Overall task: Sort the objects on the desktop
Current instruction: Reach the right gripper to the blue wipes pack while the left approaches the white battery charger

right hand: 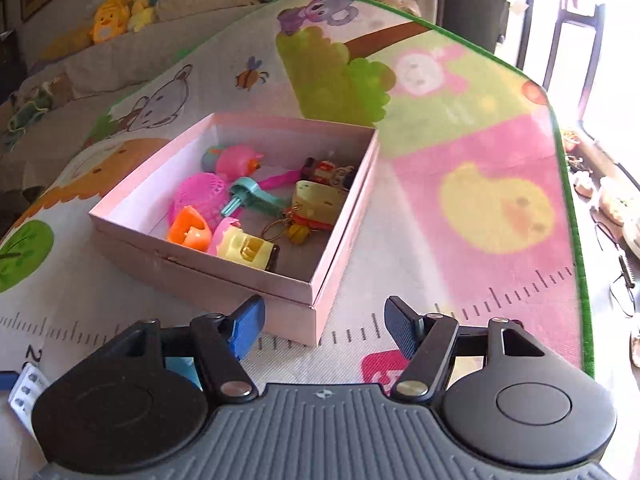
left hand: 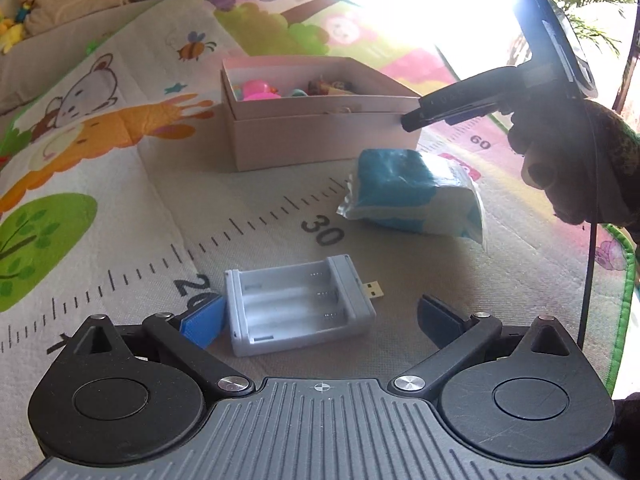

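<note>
A grey battery charger (left hand: 300, 308) with a USB plug lies empty on the play mat, between the spread fingers of my left gripper (left hand: 320, 322). The left blue pad (left hand: 202, 324) is at the charger's edge; the right finger stands clear of it. Beyond it lies a blue and white tissue pack (left hand: 404, 196). An open pink box (right hand: 280, 284) holds several small toys. My right gripper (right hand: 324, 322) hovers over the box's near corner with its fingers apart and nothing between them. In the left wrist view a hand holds the right gripper (left hand: 416, 120) beside the box (left hand: 320, 140).
The play mat (right hand: 460, 160) has a printed ruler and a green border. Sofa cushions and soft toys (right hand: 112, 20) lie behind it. To the right, past the mat's edge, are a bright window and small items on the floor (right hand: 616, 200).
</note>
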`<state>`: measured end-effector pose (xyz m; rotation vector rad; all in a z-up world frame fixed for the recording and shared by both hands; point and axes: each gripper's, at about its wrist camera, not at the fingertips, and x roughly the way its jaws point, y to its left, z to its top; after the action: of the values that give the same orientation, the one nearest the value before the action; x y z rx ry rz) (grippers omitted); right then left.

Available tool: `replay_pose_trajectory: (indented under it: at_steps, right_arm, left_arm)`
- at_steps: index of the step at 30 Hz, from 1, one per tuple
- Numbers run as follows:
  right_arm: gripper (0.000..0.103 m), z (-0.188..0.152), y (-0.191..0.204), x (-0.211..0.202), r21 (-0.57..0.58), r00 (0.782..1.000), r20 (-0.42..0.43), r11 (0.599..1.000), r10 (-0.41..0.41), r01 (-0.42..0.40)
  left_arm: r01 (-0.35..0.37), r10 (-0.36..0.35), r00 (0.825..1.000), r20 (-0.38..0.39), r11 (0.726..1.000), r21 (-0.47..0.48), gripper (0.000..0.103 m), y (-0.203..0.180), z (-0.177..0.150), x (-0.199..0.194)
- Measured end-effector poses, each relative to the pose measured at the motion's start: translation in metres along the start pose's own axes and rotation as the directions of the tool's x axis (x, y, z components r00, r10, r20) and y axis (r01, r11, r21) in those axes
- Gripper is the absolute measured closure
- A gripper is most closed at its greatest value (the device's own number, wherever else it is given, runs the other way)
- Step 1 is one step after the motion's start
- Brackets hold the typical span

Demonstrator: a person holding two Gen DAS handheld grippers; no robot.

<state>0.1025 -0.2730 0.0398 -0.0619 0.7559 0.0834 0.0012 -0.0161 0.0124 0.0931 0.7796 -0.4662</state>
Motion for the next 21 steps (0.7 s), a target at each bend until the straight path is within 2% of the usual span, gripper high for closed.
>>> replay_pose_trajectory:
  at_steps: [1, 4, 7, 10, 11, 14, 16, 21]
  right_arm:
    - [0.037, -0.002, -0.003, 0.0, 0.009, 1.0, 0.001, 1.0, 0.014, -0.014]
    - [0.036, -0.016, -0.007, -0.005, 0.036, 0.983, -0.045, 0.984, 0.175, -0.174]
    - [0.035, -0.034, 0.003, -0.013, 0.009, 0.973, -0.092, 0.978, 0.21, -0.21]
    - [0.033, -0.047, 0.001, -0.025, 0.067, 0.928, -0.149, 0.94, 0.341, -0.334]
    - [0.03, -0.05, 0.001, -0.031, 0.072, 0.924, -0.145, 0.935, 0.354, -0.347]
    - [0.017, -0.052, 0.0, -0.048, 0.035, 0.948, -0.087, 0.952, 0.305, -0.303]
    - [0.015, -0.053, 0.0, -0.057, 0.022, 0.96, -0.057, 0.961, 0.275, -0.274]
    - [0.011, -0.06, 0.001, -0.063, 0.029, 0.96, -0.039, 0.961, 0.277, -0.276]
  left_arm:
    - [0.001, -0.001, 1.0, -0.003, 1.0, 0.004, 0.0, -0.001, 0.001, 0.001]
    - [0.019, -0.018, 1.0, -0.011, 1.0, 0.013, 0.0, -0.007, 0.004, 0.007]
    - [0.03, -0.029, 0.999, -0.018, 0.999, 0.029, 0.0, -0.014, 0.006, 0.012]
    - [0.033, -0.031, 0.999, -0.021, 0.998, 0.055, 0.0, -0.021, 0.006, 0.013]
    - [0.026, -0.025, 0.999, -0.021, 0.998, 0.063, 0.0, -0.023, 0.006, 0.013]
    - [-0.016, 0.018, 1.0, -0.024, 0.997, 0.079, 0.0, -0.025, 0.005, 0.015]
    - [-0.058, 0.06, 0.998, -0.024, 0.995, 0.087, 0.0, -0.025, 0.005, 0.018]
    - [-0.117, 0.119, 0.993, -0.018, 0.989, 0.09, 0.0, -0.016, 0.006, 0.017]
